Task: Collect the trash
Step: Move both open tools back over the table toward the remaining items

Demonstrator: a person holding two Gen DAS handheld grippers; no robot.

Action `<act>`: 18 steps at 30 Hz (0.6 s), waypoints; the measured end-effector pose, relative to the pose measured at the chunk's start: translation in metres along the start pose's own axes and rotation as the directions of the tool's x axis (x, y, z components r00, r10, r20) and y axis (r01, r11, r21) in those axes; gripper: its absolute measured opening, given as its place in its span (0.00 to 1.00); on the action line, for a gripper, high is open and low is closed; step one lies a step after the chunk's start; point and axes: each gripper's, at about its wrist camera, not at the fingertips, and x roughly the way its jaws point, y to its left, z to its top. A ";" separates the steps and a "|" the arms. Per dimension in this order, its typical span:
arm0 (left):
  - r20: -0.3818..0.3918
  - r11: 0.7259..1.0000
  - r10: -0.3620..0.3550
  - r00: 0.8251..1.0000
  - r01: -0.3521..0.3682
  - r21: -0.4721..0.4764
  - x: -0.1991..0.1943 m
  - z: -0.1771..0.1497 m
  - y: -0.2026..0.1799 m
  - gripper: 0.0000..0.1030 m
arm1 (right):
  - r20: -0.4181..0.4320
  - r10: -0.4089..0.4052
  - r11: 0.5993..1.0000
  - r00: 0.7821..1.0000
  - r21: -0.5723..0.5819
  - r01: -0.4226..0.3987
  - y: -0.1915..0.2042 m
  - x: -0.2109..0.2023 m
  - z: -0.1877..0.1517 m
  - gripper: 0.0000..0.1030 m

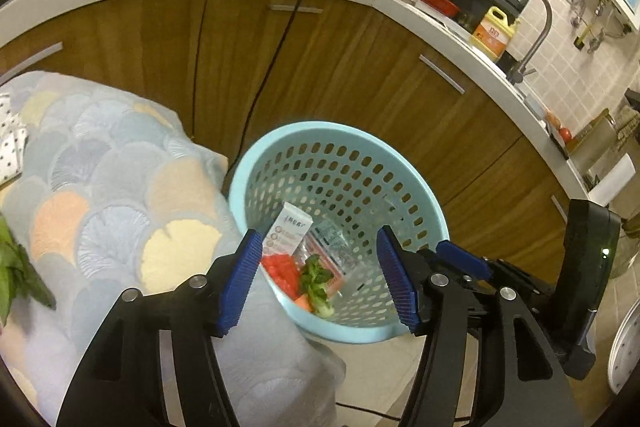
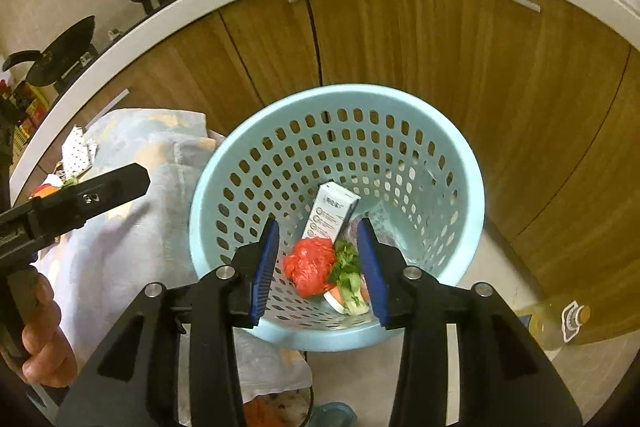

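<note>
A light blue perforated basket (image 1: 424, 211) (image 2: 468, 187) stands on the floor beside a cloth-covered table. Inside lie a white carton (image 1: 289, 231) (image 2: 330, 217), a red crumpled bag (image 1: 282, 271) (image 2: 310, 265), a leafy green stalk (image 1: 316, 281) (image 2: 349, 275) and a clear wrapper (image 1: 330, 247). My left gripper (image 1: 316, 283) is open and empty above the basket's near rim. My right gripper (image 2: 320, 267) is open and empty directly above the basket. The left gripper's body (image 2: 76, 205) shows at the left of the right wrist view.
The table's pastel scalloped cloth (image 1: 104, 187) (image 2: 132, 227) holds green leaves (image 1: 16, 267) and dotted paper (image 1: 10, 143). Wooden cabinets (image 1: 340, 67) with a black cable (image 1: 276, 55) stand behind. A plastic bottle (image 2: 556, 319) lies on the floor at right.
</note>
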 end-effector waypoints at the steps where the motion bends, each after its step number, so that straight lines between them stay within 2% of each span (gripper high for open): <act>1: 0.007 1.000 -0.001 1.000 0.001 -0.006 -0.005 -0.001 0.002 0.56 | 0.008 0.005 1.000 1.000 -0.011 -0.005 0.003 -0.003 0.001 0.36; 11: 0.111 0.999 0.015 0.994 -0.010 -0.040 -0.065 -0.013 0.018 0.58 | 0.097 0.107 0.974 0.989 -0.210 -0.085 0.070 -0.044 0.001 0.37; 15: 0.178 0.997 0.040 0.983 -0.027 -0.072 -0.104 -0.021 0.033 0.60 | 0.111 0.161 0.951 0.981 -0.283 -0.124 0.101 -0.060 -0.003 0.37; 18: 0.235 0.992 0.084 0.969 -0.058 -0.114 -0.137 -0.031 0.051 0.60 | 0.109 0.199 0.931 0.974 -0.332 -0.153 0.126 -0.069 -0.004 0.37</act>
